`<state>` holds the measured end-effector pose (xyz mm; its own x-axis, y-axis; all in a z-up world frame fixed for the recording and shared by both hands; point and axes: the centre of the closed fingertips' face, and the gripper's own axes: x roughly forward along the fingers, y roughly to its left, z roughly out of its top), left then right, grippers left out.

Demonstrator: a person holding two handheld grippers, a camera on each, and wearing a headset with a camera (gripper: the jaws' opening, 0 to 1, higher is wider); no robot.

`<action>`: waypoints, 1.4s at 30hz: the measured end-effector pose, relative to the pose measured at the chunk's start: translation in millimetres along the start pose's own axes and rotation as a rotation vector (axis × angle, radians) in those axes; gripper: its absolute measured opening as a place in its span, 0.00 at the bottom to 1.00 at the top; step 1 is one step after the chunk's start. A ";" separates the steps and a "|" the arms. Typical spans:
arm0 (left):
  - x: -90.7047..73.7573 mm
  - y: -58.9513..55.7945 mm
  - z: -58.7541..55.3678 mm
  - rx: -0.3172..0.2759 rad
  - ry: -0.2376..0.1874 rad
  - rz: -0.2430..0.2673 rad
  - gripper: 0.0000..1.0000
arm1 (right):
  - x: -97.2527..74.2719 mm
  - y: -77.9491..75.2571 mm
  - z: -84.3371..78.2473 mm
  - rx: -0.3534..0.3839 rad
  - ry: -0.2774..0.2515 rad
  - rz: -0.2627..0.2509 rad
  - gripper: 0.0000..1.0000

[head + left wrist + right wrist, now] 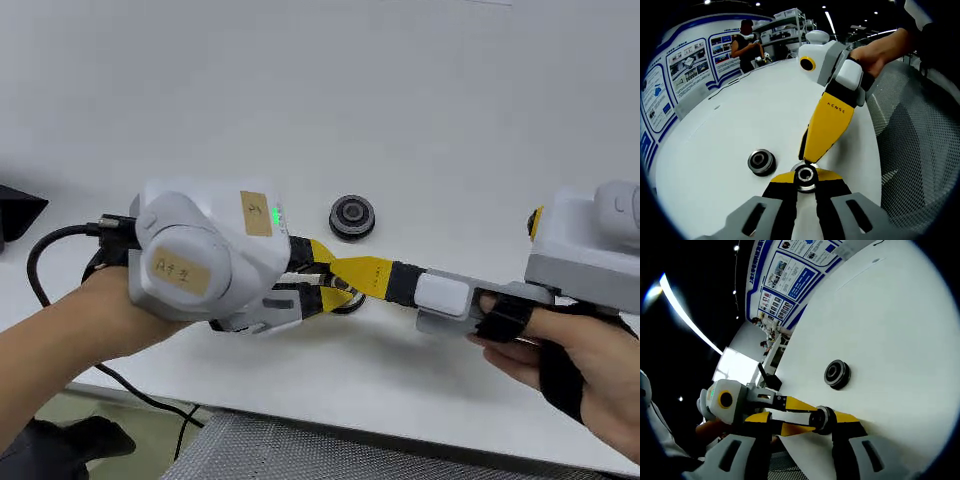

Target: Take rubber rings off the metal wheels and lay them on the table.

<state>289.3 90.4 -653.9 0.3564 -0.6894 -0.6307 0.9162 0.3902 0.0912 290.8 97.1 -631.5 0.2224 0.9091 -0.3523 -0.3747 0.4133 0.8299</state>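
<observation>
White table (730, 115), round metal wheel (805, 176) — shiny rim

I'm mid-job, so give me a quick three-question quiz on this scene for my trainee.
1. Fill in: besides the held wheel, ___ loose wheel lies on the table.
2. True or false: the left tongs are empty.
3. The tip of the right tongs is at: A) the loose wheel; B) the held wheel; C) the table's far edge.

Key: 1) one. 2) False, because they grip the held wheel. 3) B.
</observation>
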 end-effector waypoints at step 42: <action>0.1 -2.2 -0.9 0.012 0.033 -0.026 0.13 | 8.9 -0.1 -6.8 -0.030 0.030 0.012 0.54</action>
<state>287.2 90.0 -654.9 0.3261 -0.6789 -0.6578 0.9273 0.3650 0.0830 286.7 105.5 -637.6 0.1907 0.9150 -0.3554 -0.4041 0.4032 0.8211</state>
